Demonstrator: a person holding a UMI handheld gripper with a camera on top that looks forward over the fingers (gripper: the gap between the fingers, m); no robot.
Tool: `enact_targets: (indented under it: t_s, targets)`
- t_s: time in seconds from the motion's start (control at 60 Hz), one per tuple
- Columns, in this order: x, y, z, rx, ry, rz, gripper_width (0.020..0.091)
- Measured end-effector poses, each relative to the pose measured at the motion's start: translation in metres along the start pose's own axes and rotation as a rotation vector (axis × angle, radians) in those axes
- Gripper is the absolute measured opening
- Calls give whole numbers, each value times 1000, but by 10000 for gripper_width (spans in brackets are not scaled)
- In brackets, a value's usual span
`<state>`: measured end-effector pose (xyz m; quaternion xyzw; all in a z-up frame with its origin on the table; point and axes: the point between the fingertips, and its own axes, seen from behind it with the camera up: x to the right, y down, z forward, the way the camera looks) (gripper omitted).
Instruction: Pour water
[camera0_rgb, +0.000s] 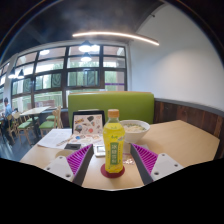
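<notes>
A plastic bottle of yellow drink (114, 144) with a yellow cap and a green-and-purple label stands upright on a dark red coaster (110, 170) on the light wooden table (180, 140). It stands between my two fingers, whose purple pads (146, 159) flank it with a gap on each side. My gripper (112, 164) is open around the bottle's lower half. A white bowl (135, 128) sits just beyond the bottle.
A tablet or picture card (87, 122) leans upright behind the bottle to the left, with papers (55, 138) and a small dark item (72, 147) beside it. A green bench (120, 103) backs the table. Windows and chairs fill the far left.
</notes>
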<state>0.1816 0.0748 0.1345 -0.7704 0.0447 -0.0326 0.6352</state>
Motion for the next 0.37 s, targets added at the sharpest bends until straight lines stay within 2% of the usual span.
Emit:
enact_targets:
  t_s: [0.15,0.367]
  targets:
    - [-27,-9,-93,37,-15,-39,822]
    - [-70,21,-196,17,-70,-43,824]
